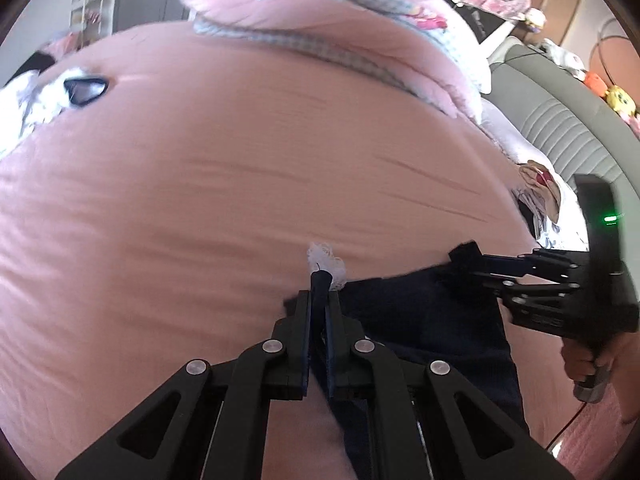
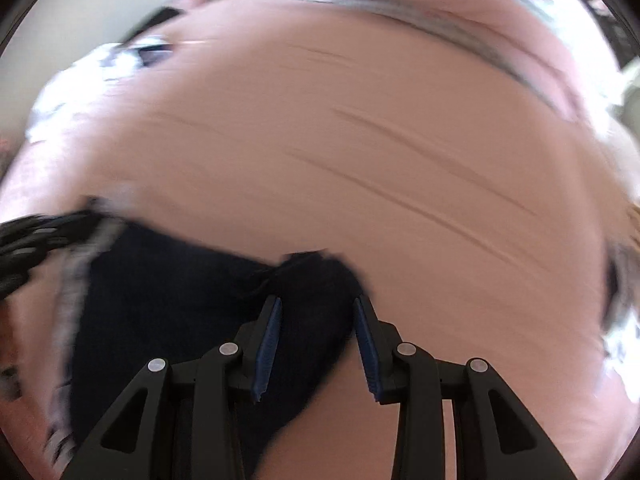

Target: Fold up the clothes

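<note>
A dark navy garment (image 1: 420, 320) with a white lace trim (image 1: 326, 258) is held stretched low over a pink bedsheet (image 1: 200, 160), between the two grippers. The left gripper (image 1: 319, 300) is clenched on one corner, where a twist of dark cloth and lace pokes out beyond the pads. The right gripper (image 2: 316, 320) is seen with its jaws partly apart and dark fabric bunched between them; the blue pads (image 2: 272, 340) appear to bear on that bunch, so it is judged to be grasping the garment, though blur leaves this less than certain. The cloth is judged light, soft and limp: it will sag and crumple wherever it is unsupported, and the lace may snag or stretch. It is best taken at opposite corners or along the hem and kept gently taut. The left wrist view alone shows the right gripper from the side, the hand (image 1: 584, 364) on its handle, a folded pink quilt (image 1: 320, 20) farther off and a grey sofa (image 1: 560, 120). The right wrist view alone shows the fabric inside the right jaws and the lace edge running down the garment's left side.
</note>
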`<action>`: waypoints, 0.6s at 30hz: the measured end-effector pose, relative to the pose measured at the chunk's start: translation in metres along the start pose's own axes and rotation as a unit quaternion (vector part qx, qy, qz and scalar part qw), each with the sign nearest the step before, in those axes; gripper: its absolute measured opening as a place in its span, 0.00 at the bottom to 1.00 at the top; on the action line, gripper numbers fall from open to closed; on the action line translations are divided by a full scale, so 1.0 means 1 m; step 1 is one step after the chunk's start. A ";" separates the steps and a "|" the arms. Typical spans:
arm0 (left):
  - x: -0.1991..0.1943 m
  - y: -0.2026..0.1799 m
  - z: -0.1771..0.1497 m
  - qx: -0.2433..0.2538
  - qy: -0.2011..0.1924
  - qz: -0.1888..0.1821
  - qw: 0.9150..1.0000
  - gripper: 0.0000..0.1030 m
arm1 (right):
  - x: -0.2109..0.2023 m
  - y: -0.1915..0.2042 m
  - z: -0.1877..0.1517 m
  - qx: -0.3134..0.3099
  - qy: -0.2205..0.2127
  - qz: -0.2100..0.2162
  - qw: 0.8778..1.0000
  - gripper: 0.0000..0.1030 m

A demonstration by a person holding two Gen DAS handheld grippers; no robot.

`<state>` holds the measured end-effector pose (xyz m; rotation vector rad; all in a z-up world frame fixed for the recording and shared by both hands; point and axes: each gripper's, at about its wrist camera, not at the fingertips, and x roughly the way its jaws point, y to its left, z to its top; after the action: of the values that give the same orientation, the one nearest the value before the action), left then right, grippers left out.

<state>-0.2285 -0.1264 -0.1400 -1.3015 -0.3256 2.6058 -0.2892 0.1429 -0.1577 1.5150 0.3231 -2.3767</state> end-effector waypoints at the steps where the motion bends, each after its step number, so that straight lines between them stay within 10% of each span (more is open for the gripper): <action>1: 0.002 0.000 0.002 0.002 0.000 0.000 1.000 0.04 | 0.001 -0.010 -0.001 0.025 -0.001 0.005 1.000 0.35; 8: 0.022 0.022 0.001 -0.054 0.044 -0.012 0.997 0.10 | -0.014 -0.044 -0.012 0.117 -0.039 0.028 0.992 0.36; 12: -0.014 0.027 -0.003 -0.073 0.000 0.010 0.997 0.21 | -0.033 -0.039 -0.009 0.120 -0.072 0.052 0.989 0.38; 18: -0.001 0.007 -0.011 -0.045 0.026 -0.051 0.997 0.21 | 0.004 -0.039 -0.001 0.109 -0.014 0.007 0.994 0.38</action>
<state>-0.2196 -0.1320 -0.1472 -1.3421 -0.4939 2.4934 -0.3041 0.1793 -0.1605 1.5669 0.0476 -2.4864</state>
